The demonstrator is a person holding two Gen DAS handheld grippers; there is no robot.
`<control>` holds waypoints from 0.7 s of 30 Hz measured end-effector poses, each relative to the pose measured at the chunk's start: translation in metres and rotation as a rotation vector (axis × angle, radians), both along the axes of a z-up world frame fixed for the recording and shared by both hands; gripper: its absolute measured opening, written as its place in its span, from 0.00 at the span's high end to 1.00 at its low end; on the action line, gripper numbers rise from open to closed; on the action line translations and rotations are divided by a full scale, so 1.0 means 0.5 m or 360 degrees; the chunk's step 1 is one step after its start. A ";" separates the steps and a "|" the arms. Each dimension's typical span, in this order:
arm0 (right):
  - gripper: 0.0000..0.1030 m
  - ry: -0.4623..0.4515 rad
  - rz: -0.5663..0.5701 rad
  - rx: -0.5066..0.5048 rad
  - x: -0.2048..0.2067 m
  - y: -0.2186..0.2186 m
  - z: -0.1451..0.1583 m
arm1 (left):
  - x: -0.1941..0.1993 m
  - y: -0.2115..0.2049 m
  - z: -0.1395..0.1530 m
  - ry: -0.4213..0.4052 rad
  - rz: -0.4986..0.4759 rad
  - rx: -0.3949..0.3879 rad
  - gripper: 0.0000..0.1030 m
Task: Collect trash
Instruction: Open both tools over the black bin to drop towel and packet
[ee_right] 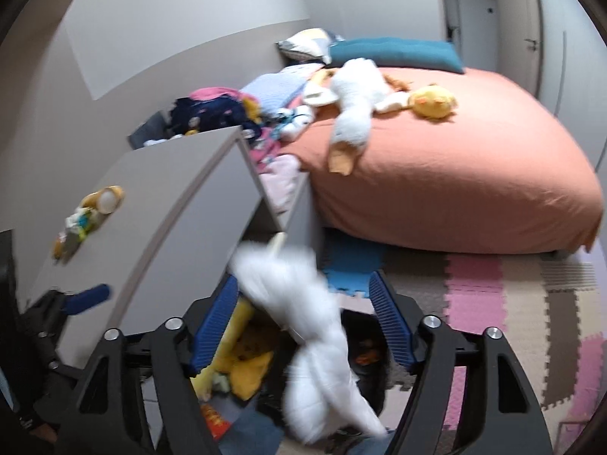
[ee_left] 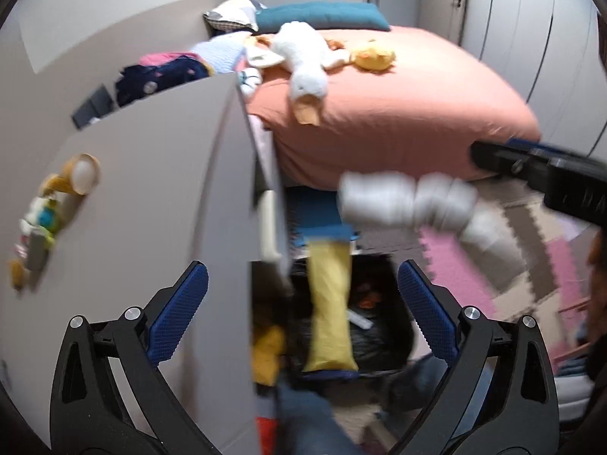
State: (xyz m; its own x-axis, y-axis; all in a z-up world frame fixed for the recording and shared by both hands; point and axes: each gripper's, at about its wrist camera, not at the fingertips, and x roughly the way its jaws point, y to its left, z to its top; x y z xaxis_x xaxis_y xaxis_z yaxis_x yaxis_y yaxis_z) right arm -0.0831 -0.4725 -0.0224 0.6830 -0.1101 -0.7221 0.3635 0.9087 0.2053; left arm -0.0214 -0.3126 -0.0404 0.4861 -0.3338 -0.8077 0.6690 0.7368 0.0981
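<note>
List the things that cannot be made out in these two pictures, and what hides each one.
- Yellow packet, left wrist view: motion blur; no print readable.
- White item, right wrist view: blurred, kind unclear.
- Black trash bag: contents mostly covered by the packet.
- Small items on the grey cabinet: too blurred to name.

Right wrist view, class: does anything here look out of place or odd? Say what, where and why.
A white wrapper hangs blurred in mid-air between the right gripper's open jaws, above the black bin, with neither pad pressing on it. On the grey desk a small heap of litter lies loose.
</note>
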 end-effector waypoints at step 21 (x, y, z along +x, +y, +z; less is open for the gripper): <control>0.29 -0.0011 0.0171 0.0070 0.064 0.068 -0.025 | 0.053 0.113 -0.008 0.0047 0.0210 -0.0016 0.06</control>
State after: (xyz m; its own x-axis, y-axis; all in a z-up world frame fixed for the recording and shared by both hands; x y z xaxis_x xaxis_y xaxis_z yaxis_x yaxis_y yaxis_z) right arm -0.0511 -0.4384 -0.0347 0.6941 -0.0039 -0.7199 0.2627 0.9324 0.2482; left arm 0.0048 -0.2559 -0.0443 0.5022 -0.2765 -0.8193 0.5686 0.8195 0.0719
